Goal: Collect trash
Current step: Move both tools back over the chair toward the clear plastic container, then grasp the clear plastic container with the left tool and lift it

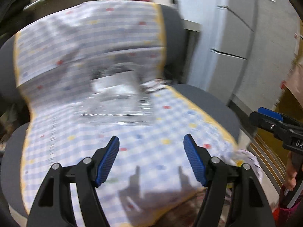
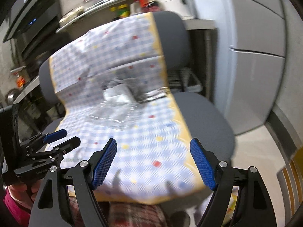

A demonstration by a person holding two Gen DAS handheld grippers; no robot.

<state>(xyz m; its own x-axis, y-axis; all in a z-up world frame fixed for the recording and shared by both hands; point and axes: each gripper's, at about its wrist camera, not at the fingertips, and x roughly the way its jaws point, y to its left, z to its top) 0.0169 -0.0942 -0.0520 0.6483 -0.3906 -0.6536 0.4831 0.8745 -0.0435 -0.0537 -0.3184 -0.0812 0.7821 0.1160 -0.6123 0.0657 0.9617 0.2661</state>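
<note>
A grey office chair (image 1: pixel 214 102) (image 2: pixel 206 113) is draped with a blue checked cloth (image 1: pixel 144 138) (image 2: pixel 144 138). On the seat near the backrest lies clear plastic wrap (image 1: pixel 115 106) (image 2: pixel 113 115) with a white crumpled wrapper (image 1: pixel 113 85) (image 2: pixel 117 92) behind it, both blurred. My left gripper (image 1: pixel 151 145) is open and empty above the front of the seat. My right gripper (image 2: pixel 153 149) is open and empty, also over the seat front. Each gripper shows at the edge of the other's view, the right in the left wrist view (image 1: pixel 272 119), the left in the right wrist view (image 2: pixel 55 138).
A grey cabinet (image 1: pixel 236 43) (image 2: pixel 255 56) stands right of the chair. A cluttered shelf (image 2: pixel 106 1) and a black appliance (image 2: pixel 32 22) are behind it. A plaid fabric (image 2: pixel 132 215) lies below the seat front.
</note>
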